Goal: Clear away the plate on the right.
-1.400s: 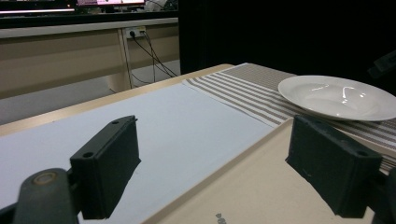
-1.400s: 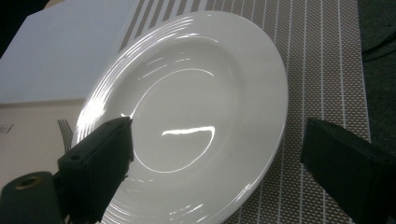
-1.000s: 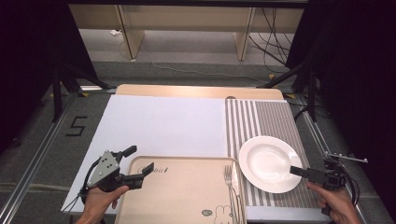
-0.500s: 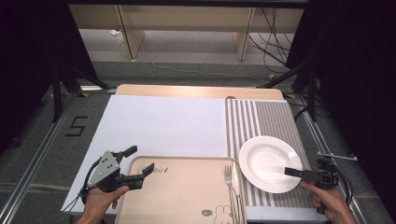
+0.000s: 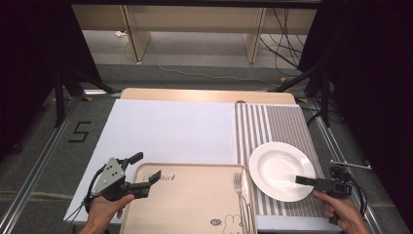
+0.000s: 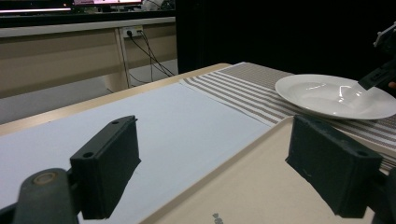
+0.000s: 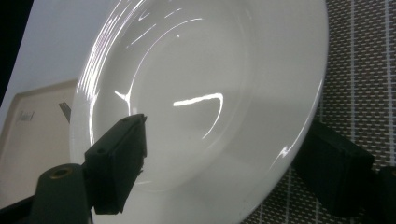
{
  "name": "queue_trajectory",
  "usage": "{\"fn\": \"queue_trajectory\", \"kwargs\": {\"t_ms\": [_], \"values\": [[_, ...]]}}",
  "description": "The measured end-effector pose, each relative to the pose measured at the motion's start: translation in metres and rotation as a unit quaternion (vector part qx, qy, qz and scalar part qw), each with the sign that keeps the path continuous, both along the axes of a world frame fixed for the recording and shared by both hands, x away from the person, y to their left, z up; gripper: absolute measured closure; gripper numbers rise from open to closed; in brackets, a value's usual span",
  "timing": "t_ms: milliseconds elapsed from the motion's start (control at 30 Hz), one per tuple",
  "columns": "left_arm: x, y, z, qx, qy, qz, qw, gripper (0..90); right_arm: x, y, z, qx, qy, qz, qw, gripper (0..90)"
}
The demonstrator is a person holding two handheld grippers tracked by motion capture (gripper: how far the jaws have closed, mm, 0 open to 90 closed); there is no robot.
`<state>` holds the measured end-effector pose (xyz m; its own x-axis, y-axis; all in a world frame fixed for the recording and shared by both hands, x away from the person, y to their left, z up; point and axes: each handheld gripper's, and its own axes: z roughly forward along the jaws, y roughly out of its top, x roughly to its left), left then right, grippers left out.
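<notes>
A white plate [image 5: 277, 165] rests on the striped mat [image 5: 277, 124] at the right. My right gripper [image 5: 299, 181] reaches in from the right and straddles the plate's near right rim. In the right gripper view one jaw hangs over the plate [image 7: 210, 70] and the other sits below its rim on the mat. The jaws have just been closing with the rim between them, and gaps still show, so the right gripper [image 7: 224, 172] is open. My left gripper [image 5: 145, 167] is open over the left edge of the tan tray [image 5: 195, 204], with nothing between its jaws.
A fork [image 5: 239, 185] lies along the tray's right side, close to the plate. A white sheet [image 5: 170, 129] covers the table's left and middle. The wooden table edge [image 5: 204, 94] runs along the back, with dark floor and metal rails on both sides.
My right gripper has slid left, further over the plate's rim. The left gripper and the tray have not moved.
</notes>
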<state>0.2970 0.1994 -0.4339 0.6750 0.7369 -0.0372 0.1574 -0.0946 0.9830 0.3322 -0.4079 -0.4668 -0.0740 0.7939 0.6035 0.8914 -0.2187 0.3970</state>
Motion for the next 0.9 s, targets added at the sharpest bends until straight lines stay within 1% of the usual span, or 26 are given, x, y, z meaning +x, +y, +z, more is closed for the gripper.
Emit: {"fn": "queue_trajectory", "kwargs": {"t_ms": [33,67,100,133,167,200,233,267,300,333,367,400,433,467,500,533,567,600,633,667,733,767,800,867,900], "values": [[0.0002,0.0000,-0.0003,0.001,0.001,-0.001,1.0000,15.9,0.0001,-0.0004,-0.0004,-0.002,-0.002,0.000,1.0000,22.9],[0.0001,0.0000,-0.0005,0.002,0.001,-0.001,1.0000,16.0,-0.0003,-0.0001,0.0004,-0.002,0.003,-0.005,1.0000,23.8],[0.0000,-0.0001,-0.0006,0.003,0.001,-0.001,1.0000,15.9,-0.0005,-0.0008,-0.0003,0.001,-0.002,-0.006,1.0000,24.8],[0.0000,-0.0001,-0.0004,0.002,0.002,-0.001,1.0000,15.9,-0.0003,-0.0025,-0.0016,-0.003,-0.009,0.003,1.0000,25.5],[0.0001,-0.0001,-0.0003,0.002,0.001,0.000,1.0000,15.9,-0.0005,-0.0037,-0.0022,-0.007,-0.009,0.011,0.9999,26.3],[0.0002,-0.0001,-0.0002,0.002,0.001,0.000,1.0000,16.0,-0.0002,-0.0022,-0.0015,0.005,-0.005,0.002,1.0000,26.6],[0.0003,-0.0002,-0.0003,0.002,0.001,0.000,1.0000,15.9,-0.0002,-0.0022,-0.0016,0.008,-0.004,0.002,1.0000,26.6],[0.0002,-0.0001,-0.0005,0.004,0.002,0.000,1.0000,15.9,-0.0001,-0.0032,-0.0026,0.002,-0.005,0.008,1.0000,26.7],[0.0001,-0.0001,-0.0005,0.004,0.002,0.000,1.0000,15.9,0.0004,-0.0044,-0.0047,0.011,-0.011,0.014,0.9998,27.1],[0.0002,-0.0002,-0.0004,0.003,0.002,0.000,1.0000,15.9,0.0006,-0.0044,-0.0045,0.015,-0.009,0.010,0.9998,27.4],[0.0003,-0.0002,-0.0003,0.002,0.001,0.000,1.0000,15.9,0.0001,-0.0037,-0.0038,0.020,0.001,0.003,0.9998,27.6],[0.0005,-0.0002,-0.0003,0.002,0.001,0.000,1.0000,15.9,-0.0001,-0.0046,-0.0040,0.016,0.004,0.007,0.9998,28.2],[0.0004,-0.0004,-0.0005,0.003,0.001,0.000,1.0000,16.0,0.0008,-0.0047,-0.0050,0.018,-0.007,0.003,0.9998,28.6],[0.0002,-0.0004,-0.0005,0.003,0.002,0.000,1.0000,16.0,0.0002,-0.0052,-0.0048,0.018,0.002,0.005,0.9998,29.2],[0.0001,-0.0003,-0.0004,0.003,0.001,0.000,1.0000,16.0,0.0000,-0.0056,-0.0056,0.017,0.001,0.007,0.9998,29.9],[0.0002,-0.0003,-0.0003,0.002,0.001,0.000,1.0000,16.0,0.0006,-0.0058,-0.0064,0.016,-0.005,0.009,0.9998,30.4],[0.0004,-0.0002,-0.0002,0.002,0.001,0.000,1.0000,15.9,0.0008,-0.0050,-0.0056,0.025,0.001,0.006,0.9997,30.7],[0.0005,-0.0002,-0.0004,0.002,0.001,0.000,1.0000,16.0,0.0003,-0.0040,-0.0049,0.015,0.009,0.001,0.9998,31.2],[0.0003,-0.0003,-0.0005,0.003,0.001,0.000,1.0000,15.9,0.0002,-0.0048,-0.0051,0.011,0.009,0.005,0.9999,31.6],[0.0001,-0.0003,-0.0004,0.003,0.001,0.000,1.0000,15.9,0.0005,-0.0043,-0.0044,0.019,0.011,-0.001,0.9998,31.6],[0.0002,-0.0004,-0.0003,0.002,0.001,0.000,1.0000,15.9,0.0005,-0.0055,-0.0053,0.016,0.009,0.001,0.9998,32.5],[0.0004,-0.0004,-0.0005,0.003,0.001,0.000,1.0000,16.0,0.0008,-0.0058,-0.0066,0.029,0.006,0.003,0.9996,32.9],[0.0004,-0.0005,-0.0007,0.004,0.001,0.000,1.0000,15.9,0.0012,-0.0051,-0.0058,0.036,0.009,-0.004,0.9993,33.1],[0.0002,-0.0006,-0.0006,0.003,0.001,0.000,1.0000,16.0,0.0010,-0.0069,-0.0072,0.029,0.009,0.002,0.9995,33.7],[0.0002,-0.0006,-0.0005,0.002,0.001,0.000,1.0000,16.0,0.0014,-0.0065,-0.0075,0.029,0.013,-0.003,0.9995,34.0]]}}
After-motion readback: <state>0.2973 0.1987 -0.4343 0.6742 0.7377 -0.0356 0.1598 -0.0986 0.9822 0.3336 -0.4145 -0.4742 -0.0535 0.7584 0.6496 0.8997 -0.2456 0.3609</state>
